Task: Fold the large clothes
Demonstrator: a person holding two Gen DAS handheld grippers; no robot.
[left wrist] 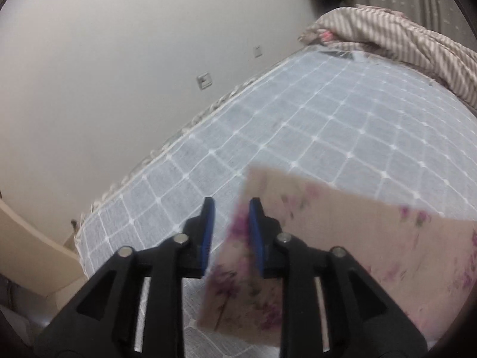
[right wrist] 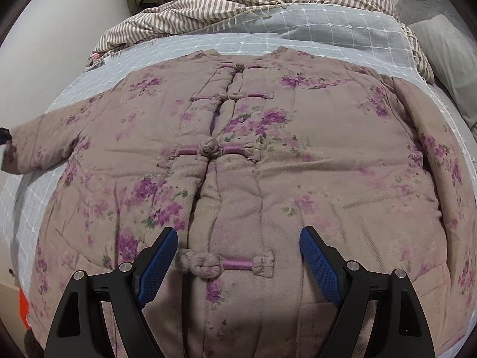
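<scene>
Our left tongs (left wrist: 231, 205) sit part-open around the blurred sleeve edge of the floral padded jacket (right wrist: 238, 164); whether they pinch it, we cannot tell. The jacket lies spread, front up, on the checked bed (left wrist: 268, 113). Our right tongs (right wrist: 238, 235) hang wide open above its lowest knot button (right wrist: 205, 264).

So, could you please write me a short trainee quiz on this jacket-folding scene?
1. True or false: the floral padded jacket lies front-up on the bed cover, its knot fastenings closed.
2. Which sleeve is already folded in over the body? A) the one on the right of the right wrist view B) the one on the left of it
3. Fill in: the right hand-held gripper hovers with jaws ____ above the lowest knot fastening.

Key: 1 true; 2 A; 3 open

The left hand-held gripper has the other sleeve's cuff between its fingers.
</scene>
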